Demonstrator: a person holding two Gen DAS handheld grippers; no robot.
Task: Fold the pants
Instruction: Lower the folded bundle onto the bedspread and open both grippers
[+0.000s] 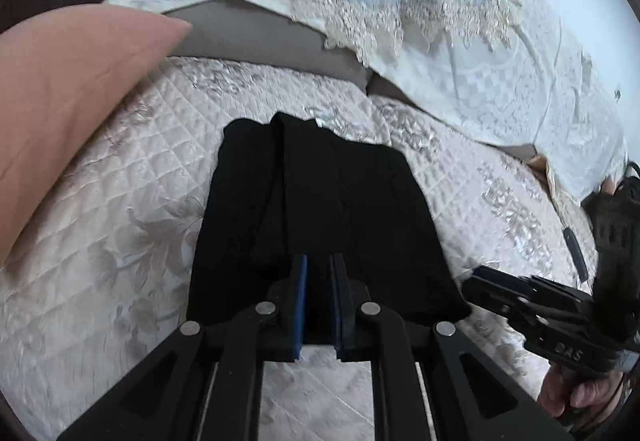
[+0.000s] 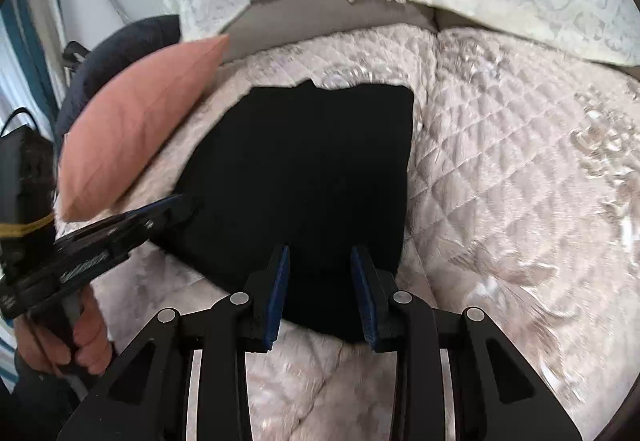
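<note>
The black pants [image 1: 316, 217] lie folded into a compact rectangle on the quilted sofa cover; they also show in the right wrist view [image 2: 308, 169]. My left gripper [image 1: 319, 261] hovers over the near edge of the pants with its blue pads a narrow gap apart, holding nothing. It shows from the side in the right wrist view [image 2: 176, 201], at the left edge of the pants. My right gripper [image 2: 320, 253] is open over the near edge of the pants, empty. It shows in the left wrist view [image 1: 476, 277] beside the right corner of the pants.
A pink cushion [image 1: 60, 113] leans at the left, close to the pants; it also shows in the right wrist view [image 2: 136, 129]. A white lace throw [image 1: 400, 1] covers the sofa back. The quilted cover [image 2: 520, 181] spreads to the right. A dark cushion [image 2: 120, 49] sits behind the pink one.
</note>
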